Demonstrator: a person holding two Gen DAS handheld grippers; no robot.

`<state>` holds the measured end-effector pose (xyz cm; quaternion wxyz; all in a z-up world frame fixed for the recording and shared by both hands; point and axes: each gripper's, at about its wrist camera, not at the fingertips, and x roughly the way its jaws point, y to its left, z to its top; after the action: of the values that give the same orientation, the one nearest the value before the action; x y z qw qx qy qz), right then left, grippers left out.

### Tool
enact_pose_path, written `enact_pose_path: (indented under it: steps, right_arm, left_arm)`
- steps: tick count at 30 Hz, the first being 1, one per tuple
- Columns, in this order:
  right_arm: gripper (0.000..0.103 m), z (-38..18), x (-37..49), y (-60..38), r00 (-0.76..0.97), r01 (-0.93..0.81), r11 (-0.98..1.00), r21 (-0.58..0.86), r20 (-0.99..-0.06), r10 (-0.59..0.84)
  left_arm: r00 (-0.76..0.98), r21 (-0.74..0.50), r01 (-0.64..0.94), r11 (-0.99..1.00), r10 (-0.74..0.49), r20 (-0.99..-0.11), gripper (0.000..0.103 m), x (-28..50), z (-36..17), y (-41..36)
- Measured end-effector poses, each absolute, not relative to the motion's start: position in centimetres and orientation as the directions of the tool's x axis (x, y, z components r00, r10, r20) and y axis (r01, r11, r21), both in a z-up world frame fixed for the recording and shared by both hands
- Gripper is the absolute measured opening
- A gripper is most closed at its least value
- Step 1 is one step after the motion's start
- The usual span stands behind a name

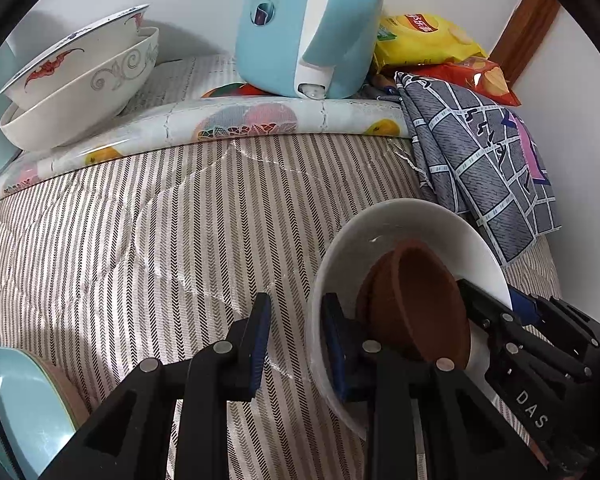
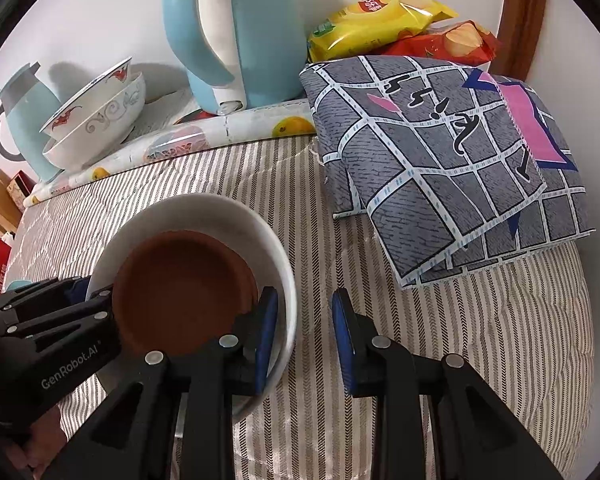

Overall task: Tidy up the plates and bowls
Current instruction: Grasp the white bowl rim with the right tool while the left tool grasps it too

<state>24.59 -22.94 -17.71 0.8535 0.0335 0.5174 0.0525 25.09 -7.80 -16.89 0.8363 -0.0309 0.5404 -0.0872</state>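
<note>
A white bowl [image 1: 400, 224] [image 2: 204, 208] rests on the striped bedcover with a brown bowl [image 1: 420, 292] [image 2: 180, 292] nested inside it. My left gripper [image 1: 296, 336] straddles the white bowl's left rim: one finger is inside, while the other stands outside with fabric showing in between. My right gripper [image 2: 306, 328] straddles the opposite rim the same way, its outer finger clear of the wall. Each gripper also shows in the other's view, the right gripper [image 1: 496, 312] and the left gripper [image 2: 96, 296]. Neither pair of pads presses on the bowl.
Two stacked patterned bowls [image 1: 80, 80] [image 2: 96, 120] sit at the back left on a fruit-print mat [image 1: 240, 120]. A blue kettle [image 1: 312, 28], snack bags [image 2: 380, 20] and a folded grey cloth [image 2: 440, 152] line the back and right. A teal dish [image 1: 24, 412] lies at the near left.
</note>
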Motion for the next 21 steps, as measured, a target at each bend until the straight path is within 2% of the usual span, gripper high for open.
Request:
enact_pose_path:
  steps: [4, 10, 16, 21]
  right_arm:
    - [0.029, -17.8, 24.6, -23.1, 0.462, -0.054, 0.992, 0.115, -0.878, 0.127]
    - [0.036, -17.8, 24.4, -23.2, 0.472, -0.041, 0.994, 0.098, -0.875, 0.106]
    - [0.039, -17.9, 24.2, -24.0, 0.456, -0.012, 0.988, 0.157, -0.878, 0.145]
    - [0.043, -17.6, 24.0, -23.6, 0.440, -0.015, 0.994, 0.112, -0.892, 0.107]
  left_arm:
    - [0.404, -0.137, 0.119, 0.983, -0.174, -0.898, 0.025, 25.1, -16.9, -8.0]
    - [0.411, -0.149, 0.103, 0.984, -0.178, -0.894, 0.025, 24.8, -16.9, -8.0]
    - [0.424, -0.128, 0.111, 0.985, -0.164, -0.891, 0.025, 24.6, -16.8, -8.2]
    - [0.422, -0.128, 0.111, 0.986, -0.163, -0.892, 0.025, 24.6, -16.9, -8.2]
